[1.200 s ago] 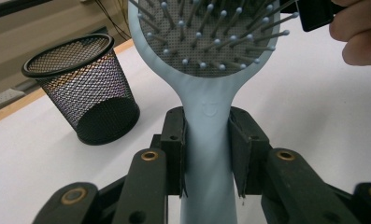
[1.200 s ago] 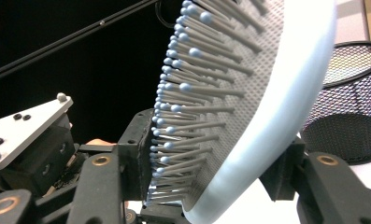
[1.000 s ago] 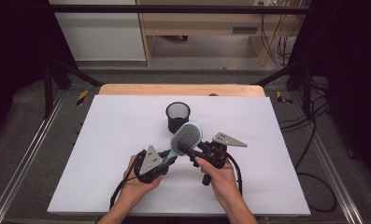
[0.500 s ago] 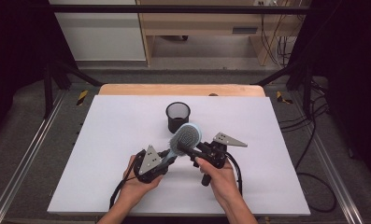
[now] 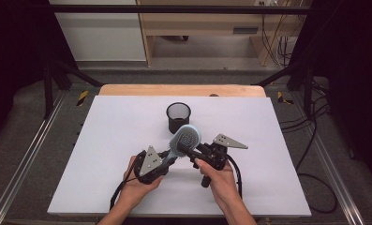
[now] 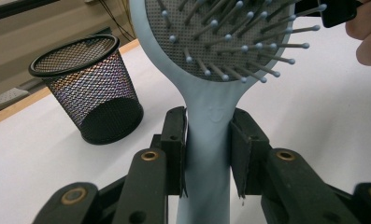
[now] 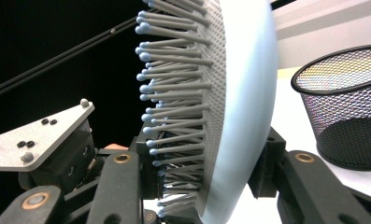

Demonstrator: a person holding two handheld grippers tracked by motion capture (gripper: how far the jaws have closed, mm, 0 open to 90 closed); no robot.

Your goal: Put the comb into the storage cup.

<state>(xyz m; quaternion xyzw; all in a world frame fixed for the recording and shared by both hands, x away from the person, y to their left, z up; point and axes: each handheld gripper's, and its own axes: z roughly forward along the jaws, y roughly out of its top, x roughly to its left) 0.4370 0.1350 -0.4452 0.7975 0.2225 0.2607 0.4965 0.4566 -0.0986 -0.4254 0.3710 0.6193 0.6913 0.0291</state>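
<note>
On the white table (image 5: 104,154), near the mesh cup (image 5: 178,116), my left gripper (image 6: 206,149) clamped the hairbrush (image 5: 186,139) handle; my right gripper (image 7: 211,182) had just closed across its head. Handover underway, I judged; next, left releases.

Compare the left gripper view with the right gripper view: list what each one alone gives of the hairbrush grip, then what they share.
Left gripper view alone: the left gripper clamped on the light blue handle of the hairbrush, bristle face toward the camera, and part of a hand at the upper right.

Right gripper view alone: the right gripper, whose jaws have just been closing, pressing on the brush head seen edge-on, one pad on the bristles, one on the back.

Both: the black mesh cup standing upright on the white table.
</note>
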